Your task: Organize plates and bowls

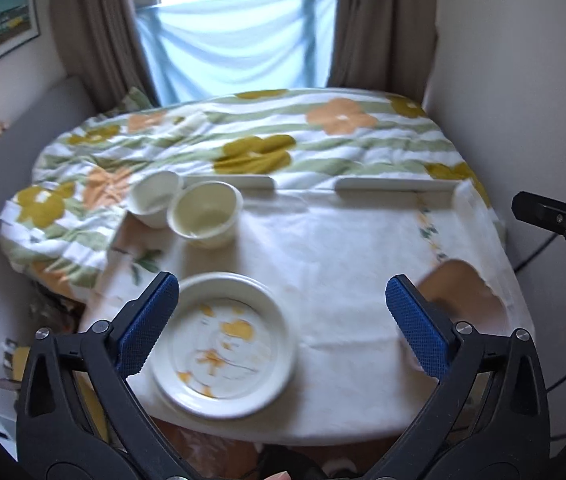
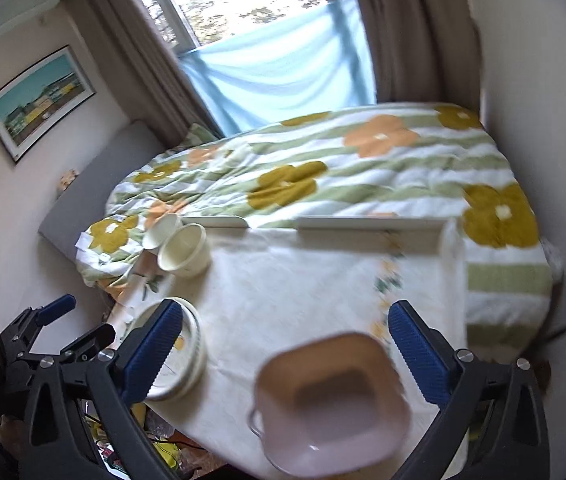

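A round white plate with yellow marks lies at the near left of the cloth-covered table; in the right wrist view the same plate looks like the top of a small stack. Two cream bowls sit side by side at the far left corner. A square tan dish with a small handle rests at the near right. My left gripper hangs open above the plate with nothing between its blue pads. My right gripper is open above the square dish, not touching it.
A bed with a flowered duvet lies just beyond the table, under a curtained window. Low white rails run along the table's far edge. A wall stands close on the right, and clutter lies on the floor at the near left.
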{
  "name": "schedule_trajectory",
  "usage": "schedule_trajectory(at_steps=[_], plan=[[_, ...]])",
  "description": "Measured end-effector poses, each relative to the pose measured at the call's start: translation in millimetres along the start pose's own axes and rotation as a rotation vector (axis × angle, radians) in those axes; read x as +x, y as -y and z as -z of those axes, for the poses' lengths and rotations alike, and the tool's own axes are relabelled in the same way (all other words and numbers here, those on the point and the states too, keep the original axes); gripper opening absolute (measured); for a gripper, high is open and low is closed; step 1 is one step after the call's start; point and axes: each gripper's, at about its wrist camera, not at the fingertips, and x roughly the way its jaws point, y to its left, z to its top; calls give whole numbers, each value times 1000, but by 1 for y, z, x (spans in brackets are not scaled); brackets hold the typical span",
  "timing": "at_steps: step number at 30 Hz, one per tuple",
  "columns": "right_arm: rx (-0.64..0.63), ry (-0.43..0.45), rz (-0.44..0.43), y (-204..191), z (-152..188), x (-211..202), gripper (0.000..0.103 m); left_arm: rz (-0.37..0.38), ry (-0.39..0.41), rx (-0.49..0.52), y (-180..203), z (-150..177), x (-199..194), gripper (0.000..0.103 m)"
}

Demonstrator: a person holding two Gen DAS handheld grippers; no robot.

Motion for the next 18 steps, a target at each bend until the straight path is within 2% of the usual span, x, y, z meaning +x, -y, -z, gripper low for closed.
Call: schedule_trajectory(at_steps=[3,7,10,13,18], plan=[[-45,-22,-13,-30,-19,20,102,-31,-11,-22,-31,-10,9,103],[-92,-47,-53,-71,-39,50,102,-23,-17,-75,-76,-22,20,103],[-107,-83,-51,-95,-55,78,102,-34,-41,-98,-109,-34,40,103],[-116,-113,-13,-115,-72,112,102,-3,-74,-136,-140,-46,64,103],[-75,-242,-9,-129,-91,197,102,61,-183,-228,-185,-59,127,102]])
